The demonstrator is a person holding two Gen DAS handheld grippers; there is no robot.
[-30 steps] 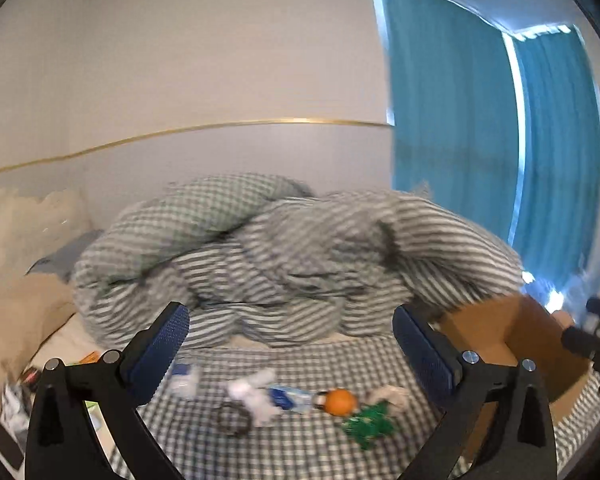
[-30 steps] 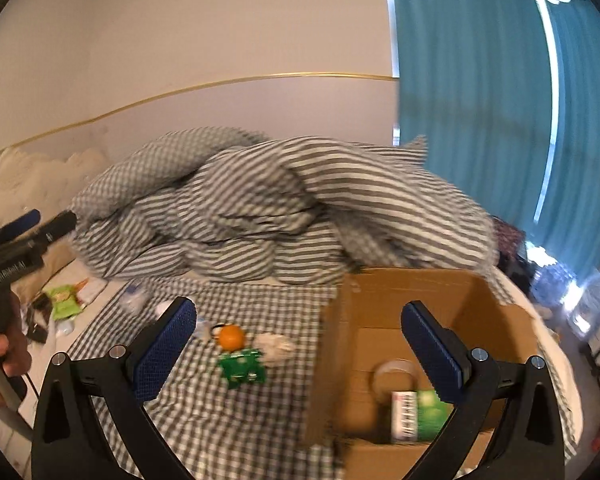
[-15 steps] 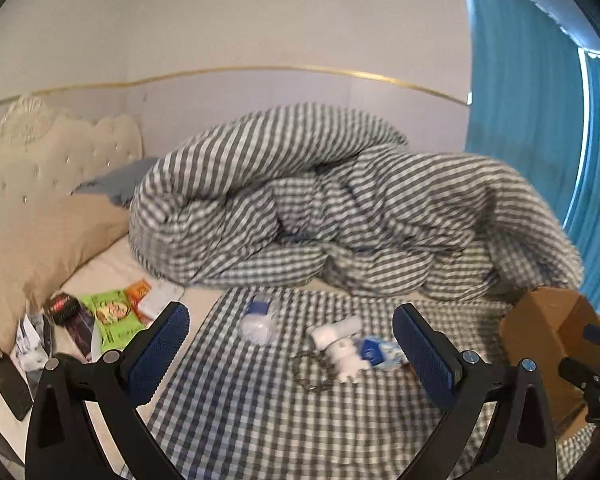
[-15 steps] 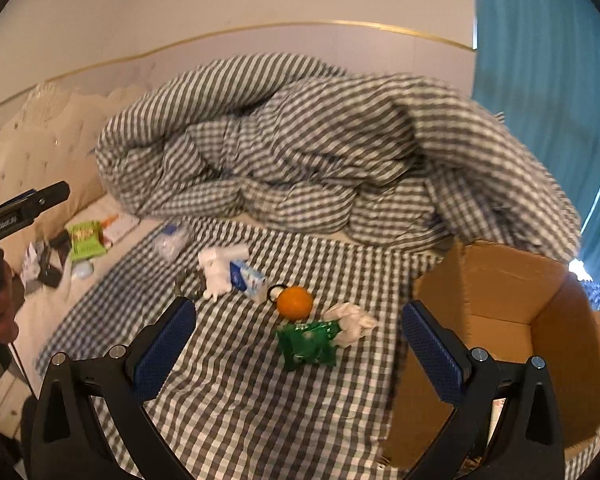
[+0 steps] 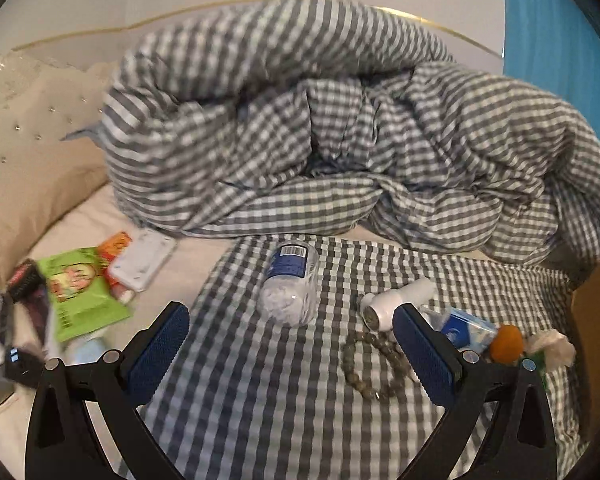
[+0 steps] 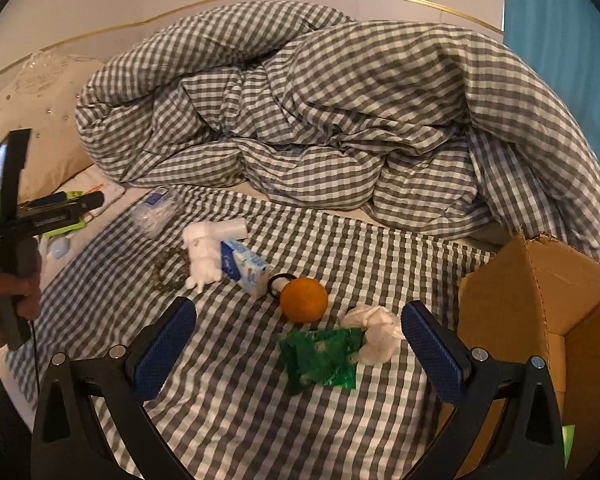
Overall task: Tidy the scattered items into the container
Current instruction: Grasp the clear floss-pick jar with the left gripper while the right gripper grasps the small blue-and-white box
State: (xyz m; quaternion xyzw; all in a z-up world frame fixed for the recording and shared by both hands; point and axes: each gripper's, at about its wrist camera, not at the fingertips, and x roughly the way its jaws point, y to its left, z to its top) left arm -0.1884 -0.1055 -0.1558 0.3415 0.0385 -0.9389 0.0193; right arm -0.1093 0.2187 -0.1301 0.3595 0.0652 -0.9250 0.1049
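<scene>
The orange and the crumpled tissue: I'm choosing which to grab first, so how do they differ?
The orange is round, smooth and bright orange; the crumpled tissue is white, wrinkled and irregular. The orange looks firm and could roll, while the tissue looks soft and squashable. The tissue lies nearer the cardboard box and touches the green wrapper; the orange sits by a black ring. Both rest on the checked sheet, ungrasped.
</scene>
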